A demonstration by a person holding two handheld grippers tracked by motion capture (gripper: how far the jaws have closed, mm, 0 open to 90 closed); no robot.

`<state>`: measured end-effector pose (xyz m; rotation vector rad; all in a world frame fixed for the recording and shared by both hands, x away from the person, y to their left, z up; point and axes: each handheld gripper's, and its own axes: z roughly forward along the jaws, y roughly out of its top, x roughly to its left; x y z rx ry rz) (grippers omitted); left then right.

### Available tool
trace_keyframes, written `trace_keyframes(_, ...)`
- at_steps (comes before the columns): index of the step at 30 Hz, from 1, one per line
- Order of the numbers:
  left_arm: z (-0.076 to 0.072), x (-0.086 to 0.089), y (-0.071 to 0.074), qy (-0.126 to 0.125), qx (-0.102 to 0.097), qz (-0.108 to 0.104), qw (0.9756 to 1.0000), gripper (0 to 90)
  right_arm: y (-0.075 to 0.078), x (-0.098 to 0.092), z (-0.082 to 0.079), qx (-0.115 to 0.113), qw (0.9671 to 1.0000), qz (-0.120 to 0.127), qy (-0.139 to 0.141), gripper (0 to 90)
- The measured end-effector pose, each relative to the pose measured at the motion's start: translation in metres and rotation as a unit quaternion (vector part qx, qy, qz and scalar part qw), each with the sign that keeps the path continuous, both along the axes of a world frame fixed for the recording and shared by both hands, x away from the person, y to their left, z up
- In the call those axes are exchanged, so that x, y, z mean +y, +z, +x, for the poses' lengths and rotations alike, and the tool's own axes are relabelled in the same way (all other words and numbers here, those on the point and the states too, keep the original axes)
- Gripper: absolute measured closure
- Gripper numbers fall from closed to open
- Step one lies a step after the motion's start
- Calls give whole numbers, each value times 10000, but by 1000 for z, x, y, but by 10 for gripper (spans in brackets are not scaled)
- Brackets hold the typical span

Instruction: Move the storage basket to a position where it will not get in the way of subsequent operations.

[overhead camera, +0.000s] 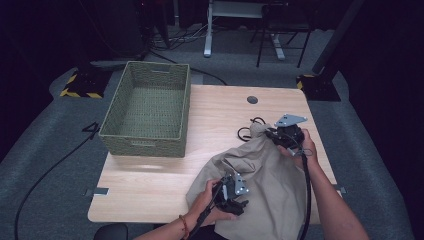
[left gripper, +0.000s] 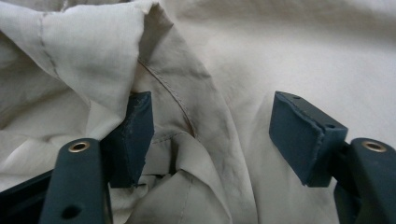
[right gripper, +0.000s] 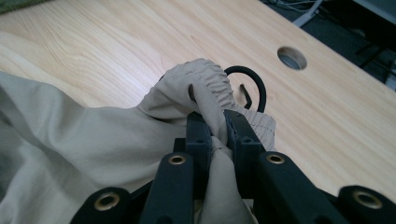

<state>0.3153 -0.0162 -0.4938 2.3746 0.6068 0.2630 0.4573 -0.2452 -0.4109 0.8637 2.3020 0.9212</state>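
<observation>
The trousers (overhead camera: 260, 175) are lying on the table (overhead camera: 150, 180) at its near right part, spreading between the left tongs (overhead camera: 231, 192) and the right tongs (overhead camera: 280, 135). The basket (overhead camera: 150, 107) is sitting on the table well to the left of both tongs, farther back. A drawstring (overhead camera: 246, 131) is curling just left of the right tongs

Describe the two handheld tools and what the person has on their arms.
Both tools are black. The left tool and right tool each carry a grey three-cornered plate on top and trail a black cable. Up close, the pads look dark blue-grey and blocky, on black arms with brass-coloured rivets. Forearms are bare of sleeves; a reddish band circles the left wrist.
</observation>
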Motion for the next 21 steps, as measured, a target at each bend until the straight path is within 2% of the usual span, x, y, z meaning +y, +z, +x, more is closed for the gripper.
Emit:
trace_keyframes(1,3,3,0,-3,51,-40,10000,375,3,3,1,-36,10000,4,28,810)
trace_keyframes(3,10,9,2,-38,30,-53,10000,558,9,8,1,-89,9999,5,93,812)
trace_keyframes(5,16,15,2,36,71,-67,9999,689,17,14,1,-180,9997,71,133,813)
trace_keyframes(8,19,22,1,128,-174,48,9998,827,30,21,0,-326,9989,218,250,814)
trace_keyframes(11,25,35,0,363,-305,50,9989,864,44,29,-3,-486,9976,319,364,814)
trace_keyframes(14,35,50,-1,814,-377,9,9960,871,57,36,-10,-636,9956,400,564,814)
trace_keyframes(17,44,66,2,1139,-481,-37,9923,873,65,38,-22,-750,9927,486,810,814)
trace_keyframes(19,46,74,6,1310,-575,-48,9897,874,67,36,-33,-798,9900,585,1007,814)
trace_keyframes(21,46,82,10,1410,-688,-84,9876,874,64,30,-49,-843,9844,707,1375,814)
